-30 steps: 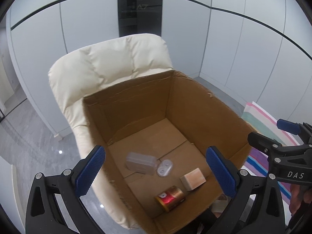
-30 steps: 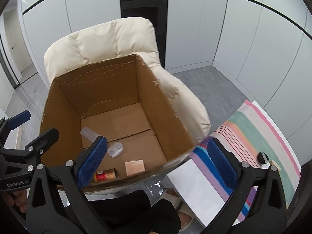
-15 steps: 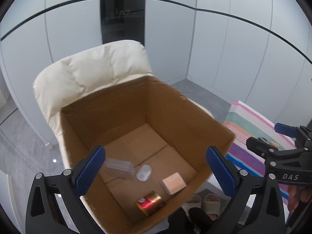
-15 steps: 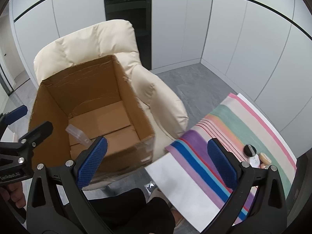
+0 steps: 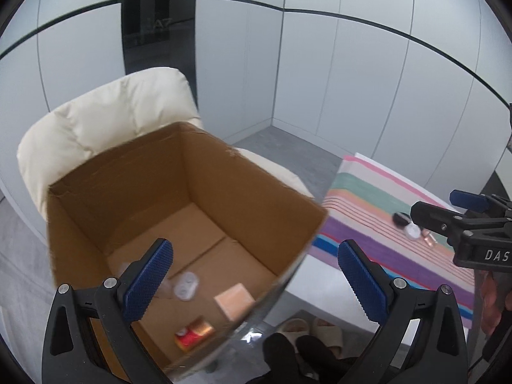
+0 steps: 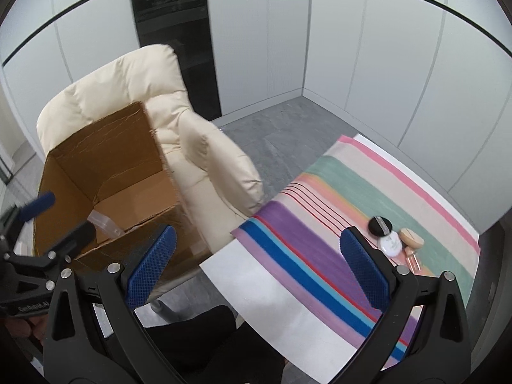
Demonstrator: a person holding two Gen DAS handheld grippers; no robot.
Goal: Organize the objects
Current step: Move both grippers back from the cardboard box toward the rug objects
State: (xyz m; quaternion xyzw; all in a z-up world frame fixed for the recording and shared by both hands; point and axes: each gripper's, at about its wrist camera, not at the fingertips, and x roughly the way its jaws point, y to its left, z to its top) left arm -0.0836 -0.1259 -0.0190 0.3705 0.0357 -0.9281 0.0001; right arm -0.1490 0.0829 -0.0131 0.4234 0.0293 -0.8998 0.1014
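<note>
An open cardboard box stands on a cream armchair. Inside lie a red-and-copper can, a tan block, a white two-well case and a clear plastic case. My left gripper is open and empty above the box's near right corner. My right gripper is open and empty above the striped cloth. On the cloth lie a black round lid, a white round tin and a wooden piece.
The cloth covers a white table to the right of the chair. White wall panels and a dark column stand behind. Slippers and dark legs show below the table edge.
Both grippers have swung right, away from the box and toward the table. The small items on the cloth have come nearer in the right wrist view. Both stay open.
</note>
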